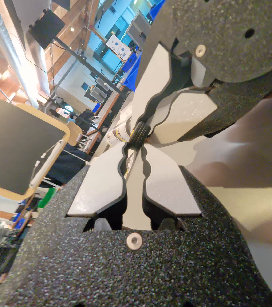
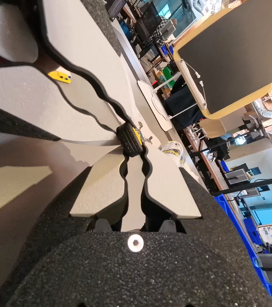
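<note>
A small black wheel (image 1: 138, 137) with a ribbed rubber tread hangs in mid-air, pinched from two sides at once. The left tongs (image 1: 134, 150) come up from below in the left wrist view and their grey pads (image 1: 110, 166) close on the tyre's lower edge; the right tongs (image 2: 134, 153) do the same in their own view, pads clenched against the tread. In each view the other tongs reach in from above and meet the same wheel, so all four fingertips crowd around it. The tread shows parallel grooves running round the tyre. One face of the wheel (image 2: 130, 141) carries a yellow hub (image 2: 136, 133), seen edge-on as a thin yellow line in the left view.

Just behind the wheel lies a white cylinder (image 1: 117, 134) wrapped in a printed black-and-yellow pattern, resting on the pale grey worktop (image 2: 88, 49). Farther off on the worktop sits a small yellow block (image 2: 59, 76) with dark holes, and a white flat stand (image 2: 156, 103) lies near the far edge.
</note>
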Demonstrator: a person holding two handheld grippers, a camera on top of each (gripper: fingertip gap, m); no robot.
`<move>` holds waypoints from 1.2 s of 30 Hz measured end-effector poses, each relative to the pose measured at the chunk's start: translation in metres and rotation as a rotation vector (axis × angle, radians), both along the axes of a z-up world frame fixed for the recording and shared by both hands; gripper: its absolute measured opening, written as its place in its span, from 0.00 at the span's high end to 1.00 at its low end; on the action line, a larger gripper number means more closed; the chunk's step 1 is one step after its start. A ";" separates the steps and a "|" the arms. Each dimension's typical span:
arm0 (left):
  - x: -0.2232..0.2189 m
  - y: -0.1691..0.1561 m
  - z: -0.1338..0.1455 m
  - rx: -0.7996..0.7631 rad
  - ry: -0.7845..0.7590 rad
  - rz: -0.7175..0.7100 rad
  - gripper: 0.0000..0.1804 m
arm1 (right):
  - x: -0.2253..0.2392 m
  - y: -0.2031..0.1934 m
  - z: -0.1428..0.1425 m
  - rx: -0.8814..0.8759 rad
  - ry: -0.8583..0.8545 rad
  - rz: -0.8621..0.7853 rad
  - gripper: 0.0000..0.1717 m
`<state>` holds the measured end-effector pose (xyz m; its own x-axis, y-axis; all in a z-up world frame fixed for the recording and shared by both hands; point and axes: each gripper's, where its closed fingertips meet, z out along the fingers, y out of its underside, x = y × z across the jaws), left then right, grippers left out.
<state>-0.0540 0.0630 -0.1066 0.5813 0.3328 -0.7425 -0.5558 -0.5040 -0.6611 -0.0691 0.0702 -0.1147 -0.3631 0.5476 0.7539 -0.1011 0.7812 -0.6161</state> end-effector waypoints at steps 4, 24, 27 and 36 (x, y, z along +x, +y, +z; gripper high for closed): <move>-0.003 0.000 -0.009 0.047 -0.154 -0.064 0.94 | -0.004 0.004 -0.009 0.057 -0.014 -0.003 0.92; -0.011 0.001 -0.025 -0.321 0.330 -0.153 0.79 | -0.004 -0.006 -0.025 0.080 -0.134 0.089 0.92; -0.013 0.002 -0.026 -0.360 0.363 -0.118 0.80 | -0.004 -0.004 -0.027 0.123 -0.121 0.081 0.92; -0.018 -0.001 -0.026 -0.434 0.413 -0.056 0.89 | -0.003 -0.008 -0.028 0.210 -0.073 0.073 0.92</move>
